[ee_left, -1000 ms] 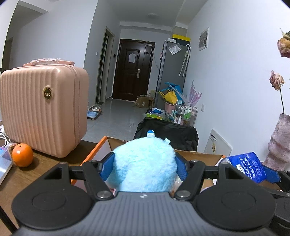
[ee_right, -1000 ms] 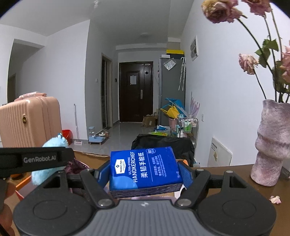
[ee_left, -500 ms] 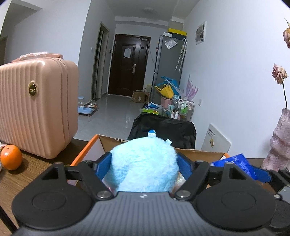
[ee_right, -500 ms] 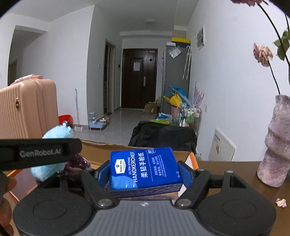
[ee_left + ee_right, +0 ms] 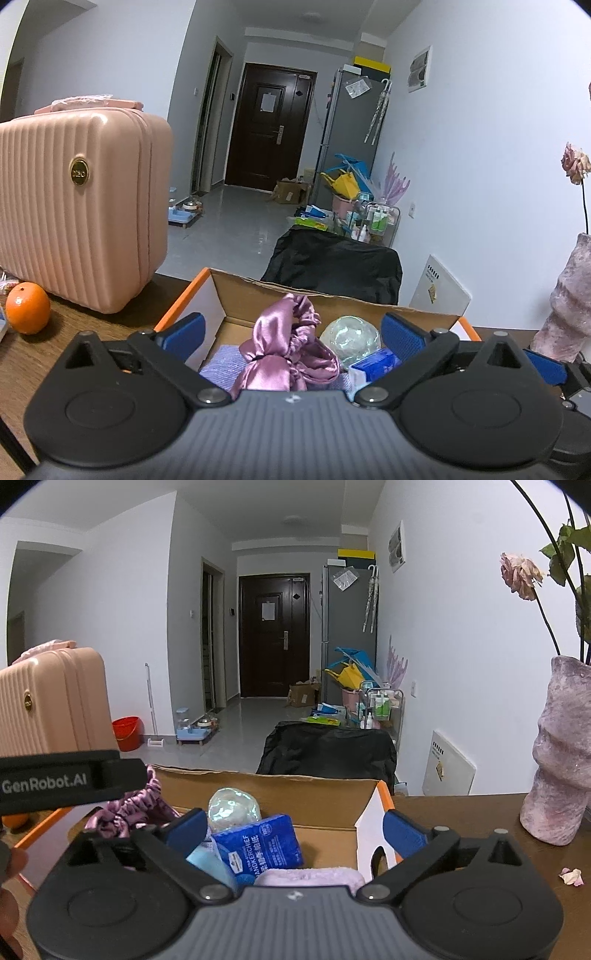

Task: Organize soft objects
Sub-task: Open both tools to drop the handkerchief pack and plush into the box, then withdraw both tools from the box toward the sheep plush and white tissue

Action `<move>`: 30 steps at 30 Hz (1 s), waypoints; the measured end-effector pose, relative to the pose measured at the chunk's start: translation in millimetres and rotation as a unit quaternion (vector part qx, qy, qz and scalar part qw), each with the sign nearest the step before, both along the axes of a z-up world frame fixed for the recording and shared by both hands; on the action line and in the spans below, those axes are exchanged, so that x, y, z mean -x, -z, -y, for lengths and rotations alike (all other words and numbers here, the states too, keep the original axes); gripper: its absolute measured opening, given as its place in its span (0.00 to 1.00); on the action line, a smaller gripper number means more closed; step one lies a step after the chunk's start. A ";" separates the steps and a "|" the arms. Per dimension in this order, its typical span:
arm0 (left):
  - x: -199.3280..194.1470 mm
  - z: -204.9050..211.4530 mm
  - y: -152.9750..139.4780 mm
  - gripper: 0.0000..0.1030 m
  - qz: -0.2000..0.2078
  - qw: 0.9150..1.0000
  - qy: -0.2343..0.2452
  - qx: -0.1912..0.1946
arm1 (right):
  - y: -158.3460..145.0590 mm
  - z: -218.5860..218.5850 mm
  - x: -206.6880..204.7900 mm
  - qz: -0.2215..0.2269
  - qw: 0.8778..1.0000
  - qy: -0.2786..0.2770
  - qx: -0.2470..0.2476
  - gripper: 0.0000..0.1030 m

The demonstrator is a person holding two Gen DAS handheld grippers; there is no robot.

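An open cardboard box [image 5: 236, 291] with orange edges stands on the wooden table; it also shows in the right wrist view [image 5: 295, 786]. Inside lie a purple satin scrunchie [image 5: 288, 347], a shiny pale ball [image 5: 349, 338], a lilac cloth [image 5: 225, 363] and a blue tissue pack [image 5: 258, 847]. A pale blue soft thing [image 5: 208, 862] lies next to the pack, and a pink towel [image 5: 310, 877] lies under it. My left gripper [image 5: 291, 334] is open and empty above the box. My right gripper [image 5: 293, 829] is open and empty above the tissue pack.
A pink suitcase [image 5: 77, 206] and an orange [image 5: 27, 314] stand left of the box. A mauve vase [image 5: 561, 753] with dried roses stands to the right, with a fallen petal [image 5: 570, 876] on the table. A black chair back [image 5: 332, 269] is behind the box.
Both grippers have opened. The blue plush toy has left the left gripper, and the blue tissue pack has dropped from the right gripper into the box.
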State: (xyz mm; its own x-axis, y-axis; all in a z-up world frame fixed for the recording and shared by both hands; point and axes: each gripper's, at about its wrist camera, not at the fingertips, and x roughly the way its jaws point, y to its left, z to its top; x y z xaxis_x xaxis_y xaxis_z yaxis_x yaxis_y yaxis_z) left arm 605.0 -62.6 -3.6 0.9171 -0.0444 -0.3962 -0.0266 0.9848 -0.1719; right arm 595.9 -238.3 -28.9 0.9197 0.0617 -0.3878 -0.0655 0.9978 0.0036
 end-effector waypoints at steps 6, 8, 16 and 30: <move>4.4 4.4 -1.7 1.00 0.000 1.000 -0.006 -0.005 | -1.8 -0.7 5.5 -0.001 1.000 0.001 0.002 1.00; 7.4 5.5 -1.9 1.00 0.001 1.000 -0.007 -0.008 | -1.3 -0.7 8.3 -0.002 1.000 0.002 0.006 1.00; 29.6 2.8 -0.4 1.00 0.005 1.000 -0.015 -0.019 | -0.2 3.4 35.8 -0.004 1.000 0.004 0.014 1.00; 86.6 -2.6 3.2 1.00 0.003 0.999 -0.030 -0.036 | 9.0 14.1 104.5 -0.011 1.000 0.015 0.016 1.00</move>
